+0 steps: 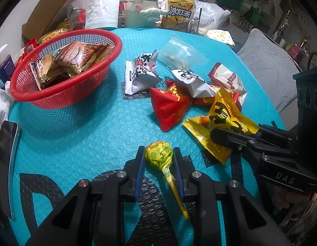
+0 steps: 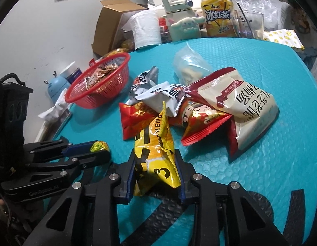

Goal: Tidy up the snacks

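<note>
A: Nearest the lens, the left gripper (image 1: 159, 153) is clamped on a lollipop (image 1: 159, 155) in a yellow-green wrapper, its blue pads pressing the round head from both sides. The yellow stick runs back between the fingers towards the camera, above the turquoise bubble mat (image 1: 96, 135).

B: And the other hand?

A: The right gripper (image 2: 155, 164) is clenched on a yellow snack packet (image 2: 156, 149) with black lettering. The crumpled packet stands between the two fingers, its upper corner reaching towards the pile beyond. From the left wrist view, the same gripper (image 1: 214, 136) enters from the right with its black fingers lying over that packet's lower edge.

B: Where are the remaining snacks?

A: In a loose heap at the middle of the mat, just beyond the yellow packet. Two red packets (image 2: 135, 116) lie at the front, two white packets with black print (image 2: 162, 96) behind them, a large cream bag with red trim (image 2: 246, 106) to the right, and a clear plastic pouch (image 2: 189, 65) at the back.

B: The basket?

A: The red mesh basket (image 1: 62, 96) sits on the mat's left side, well apart from both grippers, with several brown-wrapped snacks (image 1: 76, 57) already inside. Behind the mat stand an iced-tea bottle (image 1: 179, 10), a cream kettle (image 1: 142, 8), a paper roll (image 2: 146, 28) and a cardboard box (image 2: 115, 18).
</note>
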Demonstrator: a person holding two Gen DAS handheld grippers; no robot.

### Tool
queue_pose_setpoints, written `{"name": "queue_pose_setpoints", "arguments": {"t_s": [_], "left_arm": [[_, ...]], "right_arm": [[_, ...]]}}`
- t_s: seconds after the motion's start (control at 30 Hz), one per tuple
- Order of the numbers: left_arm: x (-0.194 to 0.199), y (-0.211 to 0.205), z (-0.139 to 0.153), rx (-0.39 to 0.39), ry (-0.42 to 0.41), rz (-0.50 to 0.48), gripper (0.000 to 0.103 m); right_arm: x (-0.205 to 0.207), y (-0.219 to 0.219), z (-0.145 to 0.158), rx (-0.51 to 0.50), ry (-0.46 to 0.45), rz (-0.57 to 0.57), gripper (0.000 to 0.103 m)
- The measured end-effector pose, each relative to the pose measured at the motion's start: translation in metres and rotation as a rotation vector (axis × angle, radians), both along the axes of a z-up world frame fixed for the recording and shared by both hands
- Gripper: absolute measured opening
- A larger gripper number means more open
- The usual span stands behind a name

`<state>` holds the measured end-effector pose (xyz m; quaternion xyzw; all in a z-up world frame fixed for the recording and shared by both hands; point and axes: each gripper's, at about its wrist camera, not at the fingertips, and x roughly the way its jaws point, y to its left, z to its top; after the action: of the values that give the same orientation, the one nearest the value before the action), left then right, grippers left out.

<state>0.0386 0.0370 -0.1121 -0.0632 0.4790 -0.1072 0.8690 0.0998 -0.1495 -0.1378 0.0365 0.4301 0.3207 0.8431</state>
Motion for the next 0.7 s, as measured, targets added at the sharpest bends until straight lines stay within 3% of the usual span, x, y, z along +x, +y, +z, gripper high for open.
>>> {"name": "queue_pose_setpoints", "arguments": {"t_s": [0.7], "left_arm": [[-0.039,-0.016,0.026,-0.011,-0.063,-0.037,0.025]], "right_arm": [[-0.050,-0.014,0.022,0.021,-0.037,0.024,0.031]]}}
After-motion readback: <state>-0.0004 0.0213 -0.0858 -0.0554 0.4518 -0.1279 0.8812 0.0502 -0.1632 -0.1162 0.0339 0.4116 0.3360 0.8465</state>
